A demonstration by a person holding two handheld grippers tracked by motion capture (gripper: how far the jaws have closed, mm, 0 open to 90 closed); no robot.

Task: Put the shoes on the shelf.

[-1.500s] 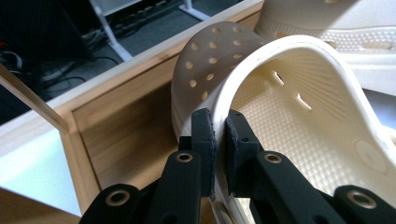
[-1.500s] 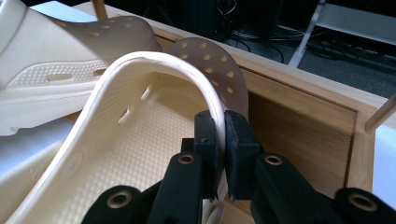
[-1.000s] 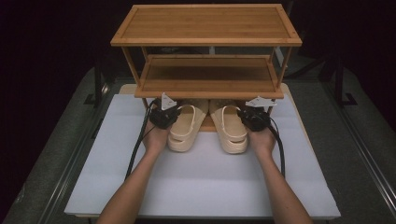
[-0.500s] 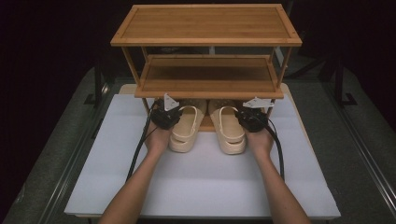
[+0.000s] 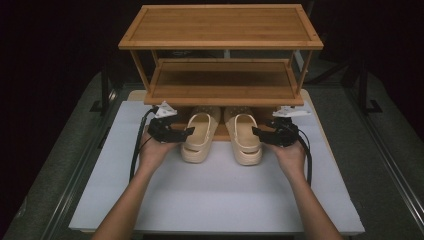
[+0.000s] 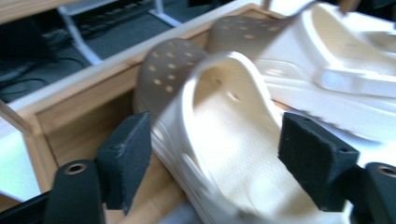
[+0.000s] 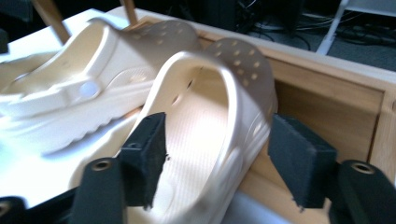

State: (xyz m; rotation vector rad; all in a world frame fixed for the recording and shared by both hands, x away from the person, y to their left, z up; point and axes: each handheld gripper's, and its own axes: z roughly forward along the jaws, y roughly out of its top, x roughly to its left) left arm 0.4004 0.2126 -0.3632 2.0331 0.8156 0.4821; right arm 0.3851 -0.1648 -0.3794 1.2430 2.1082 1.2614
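Perforated foam clogs (image 5: pixel 222 131) slid back; bamboo rack (image 5: pixel 220 55) unmoved.

High view looks down from above; both gripper views closely share the clogs (image 5: pixel 221 135).

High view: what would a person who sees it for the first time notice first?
The wooden rack stands tall at the far middle of the table, with two bare shelves. Below it, two cream clogs lie side by side, toes on the rack's bottom board and heels out on the white mat. A black gripper flanks each clog: the left gripper beside the left clog and the right gripper beside the right one, fingers open.
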